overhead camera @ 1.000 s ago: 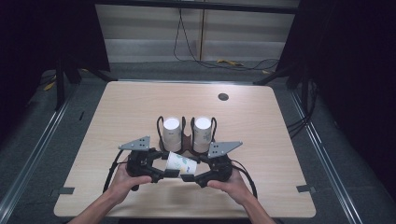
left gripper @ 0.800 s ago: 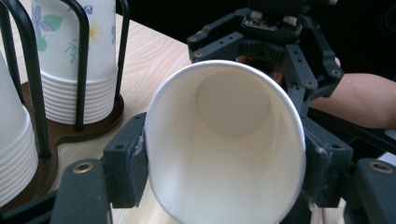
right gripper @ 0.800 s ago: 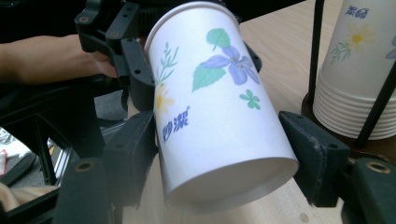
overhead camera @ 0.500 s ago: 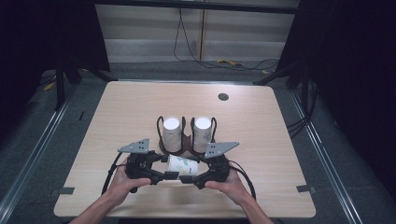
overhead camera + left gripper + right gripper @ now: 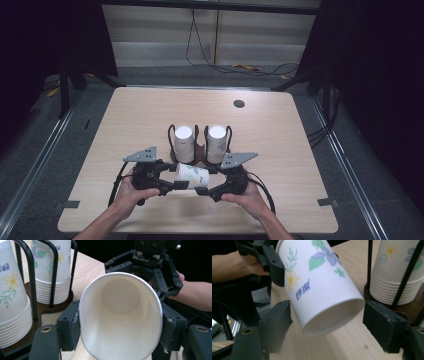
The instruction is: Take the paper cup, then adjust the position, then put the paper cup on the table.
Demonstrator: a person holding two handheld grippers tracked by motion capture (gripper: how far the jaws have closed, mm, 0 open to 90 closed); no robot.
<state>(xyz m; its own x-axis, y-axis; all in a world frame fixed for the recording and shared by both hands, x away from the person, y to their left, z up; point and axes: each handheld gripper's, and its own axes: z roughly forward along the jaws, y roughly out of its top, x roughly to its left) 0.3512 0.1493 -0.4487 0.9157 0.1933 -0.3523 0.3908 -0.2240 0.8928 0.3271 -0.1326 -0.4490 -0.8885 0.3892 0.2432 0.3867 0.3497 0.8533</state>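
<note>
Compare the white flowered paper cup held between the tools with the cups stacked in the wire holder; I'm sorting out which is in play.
The white flowered paper cup lies on its side off the table; the stacked flowered paper cups stand upside down in the black wire holder. The held cup is single; those are nested. The left tool pinches its rim, squeezing it oval; the stacked rims look round. All share the floral print.

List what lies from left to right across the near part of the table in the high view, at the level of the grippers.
Left gripper, shut on the rim end of the paper cup → paper cup, lying on its side between the two → right gripper, whose jaws have just been opening and stand apart from the cup's base.
</note>
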